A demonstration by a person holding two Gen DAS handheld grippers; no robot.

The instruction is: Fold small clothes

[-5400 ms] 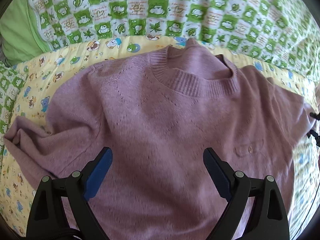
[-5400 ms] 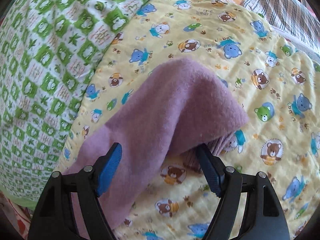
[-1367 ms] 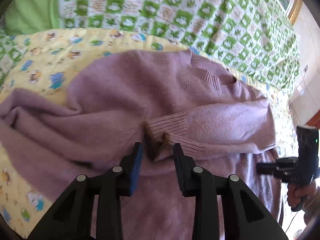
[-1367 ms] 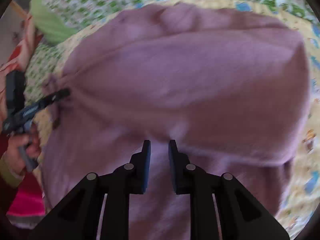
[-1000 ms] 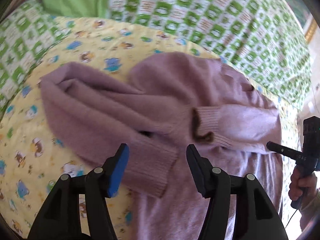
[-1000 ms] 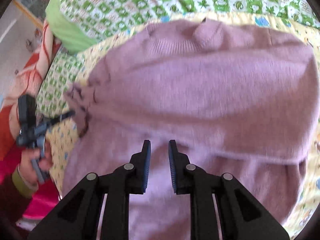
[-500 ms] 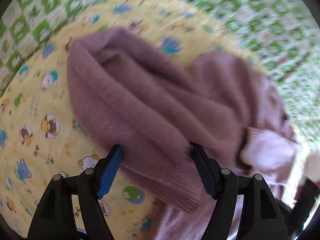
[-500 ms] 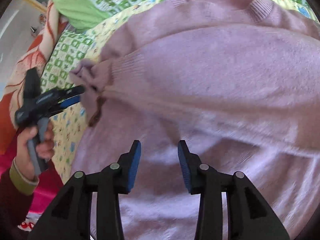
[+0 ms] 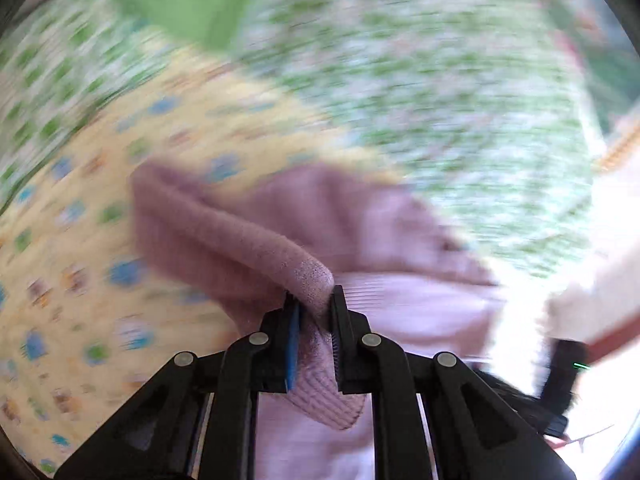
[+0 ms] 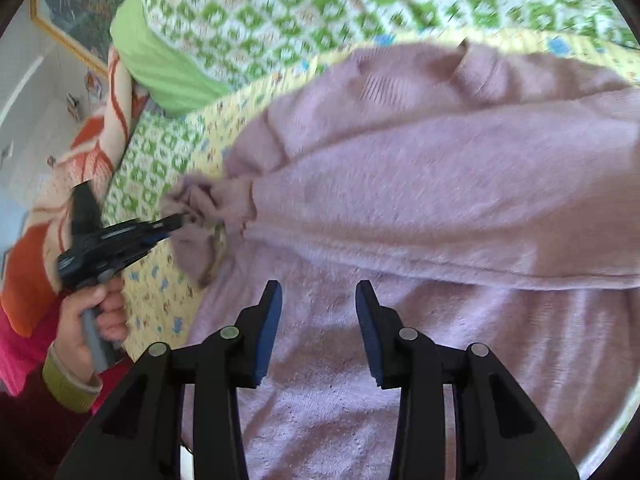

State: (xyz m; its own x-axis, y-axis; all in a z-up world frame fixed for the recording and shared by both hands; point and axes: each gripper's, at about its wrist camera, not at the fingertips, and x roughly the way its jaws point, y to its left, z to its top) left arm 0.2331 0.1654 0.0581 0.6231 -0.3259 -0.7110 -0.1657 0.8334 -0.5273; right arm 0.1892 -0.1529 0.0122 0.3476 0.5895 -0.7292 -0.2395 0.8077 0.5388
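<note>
Sweater (image 10: pixel 460 200) spread on bed quilt (image 10: pixel 248 92) | left tongs (image 9: pixel 314 304) just clenched on left sleeve cuff (image 9: pixel 320 360), sleeve running away up-left | right tongs (image 10: pixel 318 296) released, empty above sweater body, right sleeve already folded across

Black claw (image 10: pixel 318 300), blue pads (image 10: pixel 269 330), olive cuff (image 10: pixel 66 380)

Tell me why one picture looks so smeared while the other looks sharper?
Left wrist view: the bedding is streaked with motion blur and the right side is washed out by glare; only the left gripper and its pinched sweater sleeve look sharp. Right wrist view: mostly clear, edges bent by the fisheye lens.
</note>
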